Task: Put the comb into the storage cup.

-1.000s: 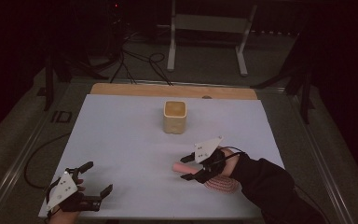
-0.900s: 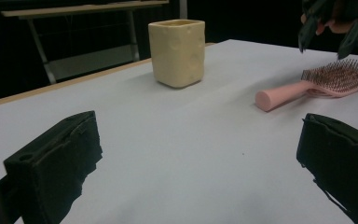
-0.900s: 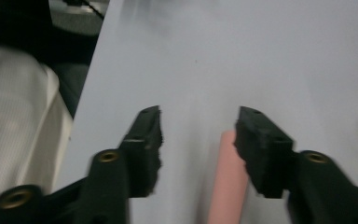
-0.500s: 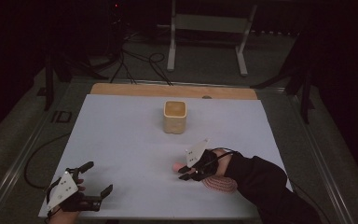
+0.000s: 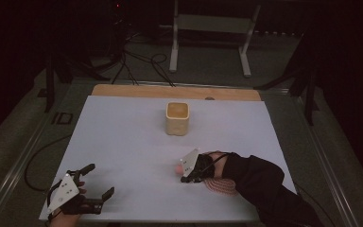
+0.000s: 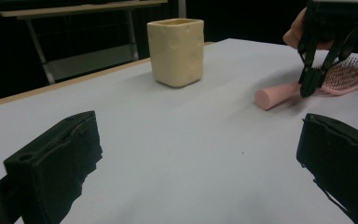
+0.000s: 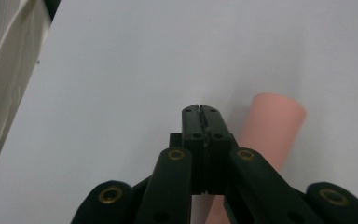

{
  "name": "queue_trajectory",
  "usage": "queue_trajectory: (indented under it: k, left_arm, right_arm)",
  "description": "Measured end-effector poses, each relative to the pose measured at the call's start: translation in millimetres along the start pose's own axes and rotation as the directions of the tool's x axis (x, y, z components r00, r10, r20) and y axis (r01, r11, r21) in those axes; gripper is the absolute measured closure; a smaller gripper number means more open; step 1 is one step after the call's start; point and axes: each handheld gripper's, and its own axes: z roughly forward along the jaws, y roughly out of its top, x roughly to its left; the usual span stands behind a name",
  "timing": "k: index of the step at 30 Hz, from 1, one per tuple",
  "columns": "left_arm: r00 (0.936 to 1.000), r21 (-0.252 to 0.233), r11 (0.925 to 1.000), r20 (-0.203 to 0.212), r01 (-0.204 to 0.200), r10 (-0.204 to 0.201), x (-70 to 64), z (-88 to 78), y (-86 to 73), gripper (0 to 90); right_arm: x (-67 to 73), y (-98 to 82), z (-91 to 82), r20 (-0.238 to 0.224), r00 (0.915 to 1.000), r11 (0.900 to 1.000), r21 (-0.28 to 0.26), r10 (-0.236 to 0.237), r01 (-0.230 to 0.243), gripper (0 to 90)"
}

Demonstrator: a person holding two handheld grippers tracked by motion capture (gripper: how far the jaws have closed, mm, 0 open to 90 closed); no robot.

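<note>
Pink plastic hairbrush (image 5: 220, 186) with a round smooth handle and a broad bristled head: in the high view it lies flat on the matte white desk (image 5: 123, 142), close to the near edge and right of the middle, handle pointing toward the left edge. It lies just where it did a second ago, while the right gripper (image 5: 184, 179) has sunk onto the handle end and its jaws have just been closing. The left gripper (image 5: 99, 179) rests by the near left corner, jaws spread wide and holding nothing. A cream, square-sided ceramic-looking cup (image 5: 177, 118) stands upright toward the far edge, well apart from both

In the left gripper view, the left gripper (image 6: 200, 158) frames bare desk between blocky black pads set far apart. Beyond them the right gripper (image 6: 307, 86) points steeply down, its tip touching the hairbrush (image 6: 279, 95) where the handle meets the head; the bristles look fine and densely packed. The cup (image 6: 176, 51) has rounded corners and shallow dimples in its walls

In the right gripper view, the right gripper (image 7: 200, 112) is clenched, its pads meeting with no gap, and the hairbrush (image 7: 272, 126) handle runs just beside and under them rather than between them. My reading is that the closing caught nothing, so the brush is probably not yet secured; a lift would likely leave it on the desk unless the jaws reopen and straddle the slick, rounded handle
</note>
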Motion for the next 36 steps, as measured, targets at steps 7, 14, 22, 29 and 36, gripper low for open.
queue_trajectory:
  k: [7,14,22,29,36]
  left_arm:
    - [1.0000,-0.003,1.0000,0.002,0.006,-0.006,0.6,-0.5,-0.2,0.0]
    - [1.0000,-0.004,1.0000,0.003,0.008,-0.008,0.8,-0.5,-0.3,0.0]
    - [1.0000,-0.007,0.9999,0.004,0.008,-0.008,0.8,-0.3,-0.2,0.0]
    - [1.0000,-0.007,0.9999,0.004,0.008,-0.008,1.1,-0.1,-0.2,0.0]
    - [0.9999,-0.005,0.9999,0.003,0.011,-0.011,1.2,-0.3,-0.5,0.0]
  right_arm:
    - [-6.8,-1.5,9.1,-0.017,0.9996,0.999,0.036,0.022,-0.022,90.0]
    - [-11.8,-7.1,9.0,0.003,0.9989,0.997,0.065,0.046,-0.046,90.0]
    - [-25.6,-23.6,1.4,0.039,0.9937,0.991,0.075,0.105,-0.108,90.0]
    - [-38.1,-39.9,-8.6,0.087,0.9813,0.981,0.073,0.171,-0.178,90.0]
    - [-49.1,-60.0,-17.2,0.126,0.9652,0.968,0.071,0.229,-0.239,90.0]
